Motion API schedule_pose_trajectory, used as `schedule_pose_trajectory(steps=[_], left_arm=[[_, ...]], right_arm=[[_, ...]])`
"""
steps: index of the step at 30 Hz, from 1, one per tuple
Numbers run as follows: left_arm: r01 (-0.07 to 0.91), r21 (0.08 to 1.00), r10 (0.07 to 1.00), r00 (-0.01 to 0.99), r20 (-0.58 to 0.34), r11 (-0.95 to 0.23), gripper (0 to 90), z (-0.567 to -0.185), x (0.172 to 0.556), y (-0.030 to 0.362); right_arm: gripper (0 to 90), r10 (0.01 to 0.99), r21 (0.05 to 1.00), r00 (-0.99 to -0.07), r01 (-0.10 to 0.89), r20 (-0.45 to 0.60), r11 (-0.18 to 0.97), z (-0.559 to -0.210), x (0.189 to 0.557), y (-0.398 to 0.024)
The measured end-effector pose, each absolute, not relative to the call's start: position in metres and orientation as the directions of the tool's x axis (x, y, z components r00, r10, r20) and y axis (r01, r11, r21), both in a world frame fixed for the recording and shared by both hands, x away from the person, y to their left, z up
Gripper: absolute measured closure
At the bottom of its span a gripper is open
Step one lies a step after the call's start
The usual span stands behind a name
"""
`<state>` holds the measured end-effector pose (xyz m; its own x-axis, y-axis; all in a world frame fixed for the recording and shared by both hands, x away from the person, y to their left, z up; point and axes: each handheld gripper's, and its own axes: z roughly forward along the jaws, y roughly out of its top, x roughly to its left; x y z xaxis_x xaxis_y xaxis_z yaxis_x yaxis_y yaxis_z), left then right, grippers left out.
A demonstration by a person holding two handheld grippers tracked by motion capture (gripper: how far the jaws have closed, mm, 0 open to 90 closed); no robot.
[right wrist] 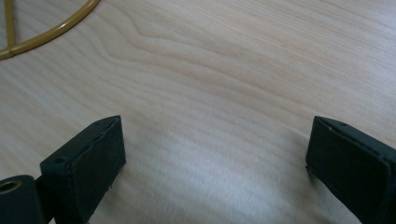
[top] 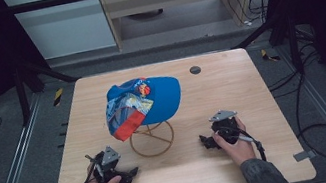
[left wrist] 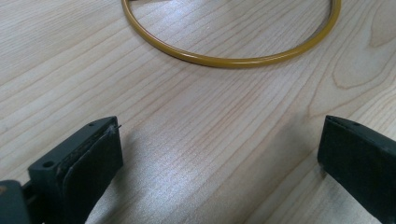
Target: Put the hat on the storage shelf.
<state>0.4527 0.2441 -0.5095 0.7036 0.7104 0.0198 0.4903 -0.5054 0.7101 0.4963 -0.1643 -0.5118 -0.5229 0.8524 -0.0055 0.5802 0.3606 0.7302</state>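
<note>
A blue cap with a printed panel and a red-orange flap sits on a yellow wire stand in the middle of the wooden table. Low at the front left, my left gripper rests near the tabletop, open, nothing between its jaws. The stand's yellow base ring curves just ahead of it. My right gripper sits at the stand's right, open too, over bare wood, with a piece of the ring at the upper left of its view.
A small dark round grommet is set in the table near its far edge. Metal rails run along both sides of the table. Cables lie on the floor at the right. Shelving stands behind the table.
</note>
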Motion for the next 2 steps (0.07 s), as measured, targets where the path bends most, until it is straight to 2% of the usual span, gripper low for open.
schedule_pose_trajectory(steps=[2], left_arm=[[0.491, 0.710, 0.710, 0.704, 0.019, -0.505, 0.0, -0.5094, 0.4528, 0.2442]], right_arm=[[4.8, 0.853, 0.730, -0.522, 0.581, -0.004, 0.359, -0.5119, 0.4938, -0.1647]])
